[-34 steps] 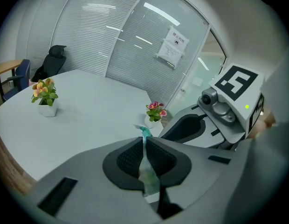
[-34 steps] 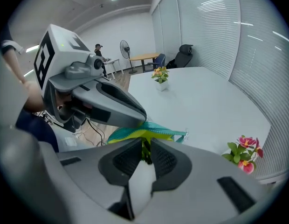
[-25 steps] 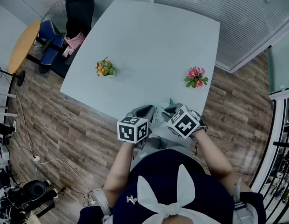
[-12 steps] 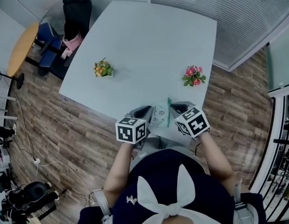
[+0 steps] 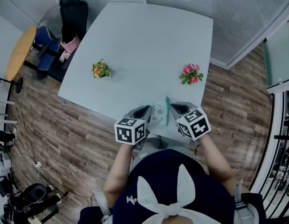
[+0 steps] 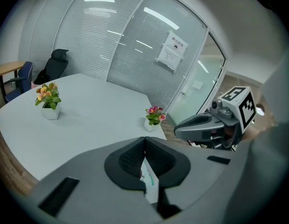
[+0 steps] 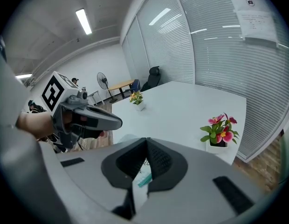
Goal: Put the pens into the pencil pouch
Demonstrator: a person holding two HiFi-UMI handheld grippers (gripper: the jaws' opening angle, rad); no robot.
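A small white printed pencil pouch [image 5: 158,112] hangs at the near edge of the pale table [image 5: 144,41], held between my two grippers. The left gripper [image 5: 146,110] pinches its left side; in the left gripper view the jaws [image 6: 145,146] are closing tight on a white fold of the pouch [image 6: 150,185]. The right gripper [image 5: 174,108] grips the right side, jaws closing on the pouch [image 7: 141,190] by a teal strip [image 7: 143,179]. That teal strip [image 5: 167,111] runs up the pouch; I cannot tell zip from pen. No loose pens show.
Two small flower pots stand on the table, one at the left [image 5: 101,70] and one at the right [image 5: 191,74]. A black office chair [image 5: 72,13] and a round wooden side table [image 5: 18,50] stand beyond the far left corner. Glass walls with blinds surround the room.
The right gripper has shifted a little to the right and rolled, and its jaws have shut. The teal strip now stands upright between the grippers. The left gripper has stayed put.
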